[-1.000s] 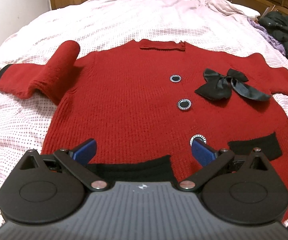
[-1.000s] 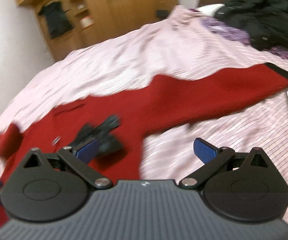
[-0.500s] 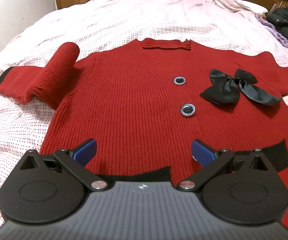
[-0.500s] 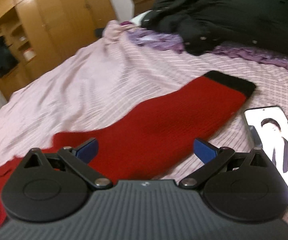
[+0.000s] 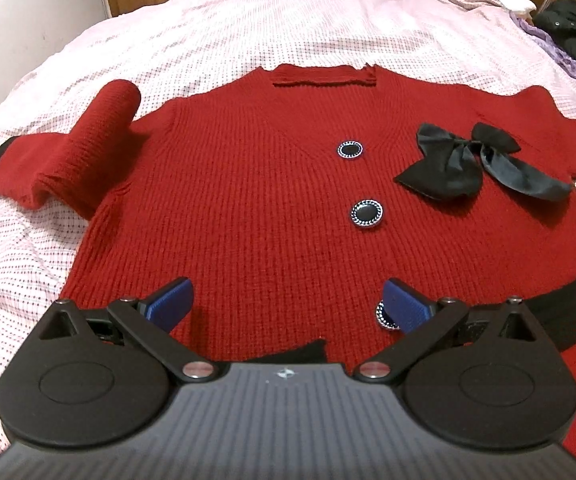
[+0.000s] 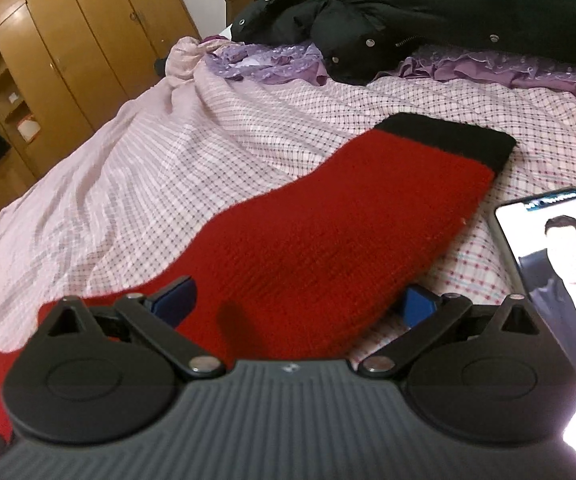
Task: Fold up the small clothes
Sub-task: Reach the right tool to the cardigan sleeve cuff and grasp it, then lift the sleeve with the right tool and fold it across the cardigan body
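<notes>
While the red cardigan (image 5: 248,200) lies flat on the bed (image 5: 248,32), the left gripper (image 5: 288,304) hovers spread. The right gripper (image 6: 299,300) straddles the sleeve (image 6: 347,232), also spread.

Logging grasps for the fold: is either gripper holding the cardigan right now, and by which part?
Nothing is held. The left gripper is open over the cardigan front; the right gripper is open astride the sleeve.

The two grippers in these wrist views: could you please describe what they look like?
The left gripper and right gripper look identical: a ribbed grey body bearing a small emblem, two round black discs, black linkage arms with silver pivot pins, and blue ridged finger pads. No cables, hands or sleeves show.
</notes>
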A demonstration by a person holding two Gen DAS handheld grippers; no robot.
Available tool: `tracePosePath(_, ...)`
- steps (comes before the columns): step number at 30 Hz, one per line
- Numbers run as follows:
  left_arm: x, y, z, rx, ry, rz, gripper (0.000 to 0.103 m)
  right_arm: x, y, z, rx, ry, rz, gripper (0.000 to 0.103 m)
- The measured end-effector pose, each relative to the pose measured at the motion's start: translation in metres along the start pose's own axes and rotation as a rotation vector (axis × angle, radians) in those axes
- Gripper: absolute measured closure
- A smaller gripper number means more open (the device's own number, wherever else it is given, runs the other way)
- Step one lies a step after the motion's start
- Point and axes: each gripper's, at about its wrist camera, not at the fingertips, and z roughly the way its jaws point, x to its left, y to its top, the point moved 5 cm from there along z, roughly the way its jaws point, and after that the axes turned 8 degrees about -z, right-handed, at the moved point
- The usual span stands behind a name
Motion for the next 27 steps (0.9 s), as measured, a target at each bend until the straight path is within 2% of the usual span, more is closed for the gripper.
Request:
tracePosePath(2, 0.000, 0.000, 0.000, 0.000, 0.004, 0.003, 0.000, -0.002, 0.003, 0.002, -0.018, 0.024, 0.026, 0.001)
tracePosePath(3, 0.000, 0.000, 0.000, 0.001, 0.004, 0.003, 0.000, -0.002, 0.004, 0.002, -0.027, 0.039, 0.040, 0.006)
tracePosePath(5, 0.001, 0.000, 0.001, 0.000, 0.004, 0.005, 0.000, -0.004, 0.007, 0.001, -0.045, 0.062, 0.060, 0.028)
tracePosePath(9, 0.002, 0.000, 0.000, -0.006, 0.012, 0.008, 0.000, -0.007, 0.011, -0.003, -0.061, 0.103, 0.088, 0.082)
tracePosePath(12, 0.005, 0.000, -0.002, -0.011, 0.019, 0.010, 0.000, -0.004, 0.016, -0.019, -0.114, 0.125, 0.073, 0.087)
tracePosePath(17, 0.009, 0.001, -0.005, -0.017, 0.017, 0.002, 0.000, 0.017, 0.031, -0.061, -0.232, 0.170, -0.004, 0.088)
tracePosePath(27, 0.018, 0.003, -0.018, -0.049, -0.008, -0.018, 0.000, 0.090, 0.052, -0.122, -0.332, 0.300, -0.135, 0.088)
